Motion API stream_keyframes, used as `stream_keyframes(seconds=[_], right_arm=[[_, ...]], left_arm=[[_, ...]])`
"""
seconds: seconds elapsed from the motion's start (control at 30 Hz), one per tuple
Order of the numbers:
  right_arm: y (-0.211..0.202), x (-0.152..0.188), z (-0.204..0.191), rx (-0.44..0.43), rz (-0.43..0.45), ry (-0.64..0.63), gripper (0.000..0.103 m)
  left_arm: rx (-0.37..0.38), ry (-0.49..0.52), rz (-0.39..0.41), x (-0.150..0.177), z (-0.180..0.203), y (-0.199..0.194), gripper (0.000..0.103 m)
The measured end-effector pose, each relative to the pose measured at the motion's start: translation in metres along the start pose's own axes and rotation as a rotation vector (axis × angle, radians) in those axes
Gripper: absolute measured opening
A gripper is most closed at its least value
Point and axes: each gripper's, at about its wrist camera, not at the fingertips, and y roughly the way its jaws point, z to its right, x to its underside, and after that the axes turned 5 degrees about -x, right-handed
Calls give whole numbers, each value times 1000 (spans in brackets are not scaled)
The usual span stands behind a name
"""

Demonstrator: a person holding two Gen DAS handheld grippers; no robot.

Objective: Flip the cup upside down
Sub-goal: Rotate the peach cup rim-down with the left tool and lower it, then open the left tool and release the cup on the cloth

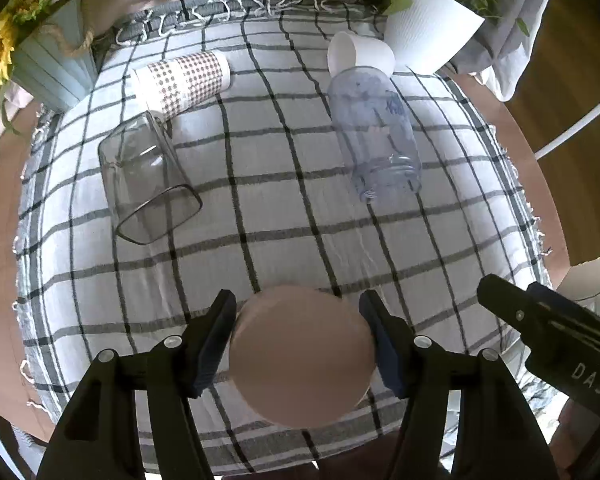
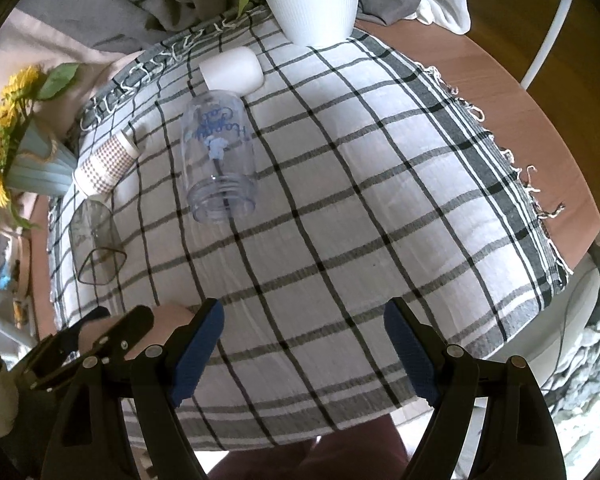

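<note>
Pink cup (image 1: 302,356) – matte, plain, smooth flat round face toward left wrist camera; rim or base, cannot tell. Long axis along tool fingers, above checked cloth (image 1: 284,208) on surface. Left tool (image 1: 300,340) clamped on cup sides. Right tool (image 2: 304,344) wide, empty – beside left tool, cup partly seen behind its left finger.

Matt pink cup (image 1: 300,356), possibly plastic; woven checked cloth (image 1: 300,208); clear glossy bottle (image 1: 374,128).

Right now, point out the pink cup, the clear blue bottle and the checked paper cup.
pink cup (image 1: 300,356): left wrist view, flat base.
clear blue bottle (image 2: 220,148): right wrist view, printed side.
checked paper cup (image 1: 184,80): left wrist view, patterned side.
</note>
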Motion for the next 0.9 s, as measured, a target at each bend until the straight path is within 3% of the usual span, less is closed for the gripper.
stream_keyframes(seconds=[0.2, 0.37, 0.67, 0.9], right_arm=[[-2, 3, 0, 8, 1, -10, 82], [-9, 4, -1, 15, 18, -17, 82], [-46, 15, -8, 5, 79, -25, 92], [-63, 34, -34, -22, 120, -119, 92]], left_arm=[[-2, -12, 2, -1, -1, -1, 64], [2, -38, 17, 1, -4, -10, 76], [-48, -83, 163, 19, -19, -61, 99], [-111, -145, 181, 52, -45, -76, 99]])
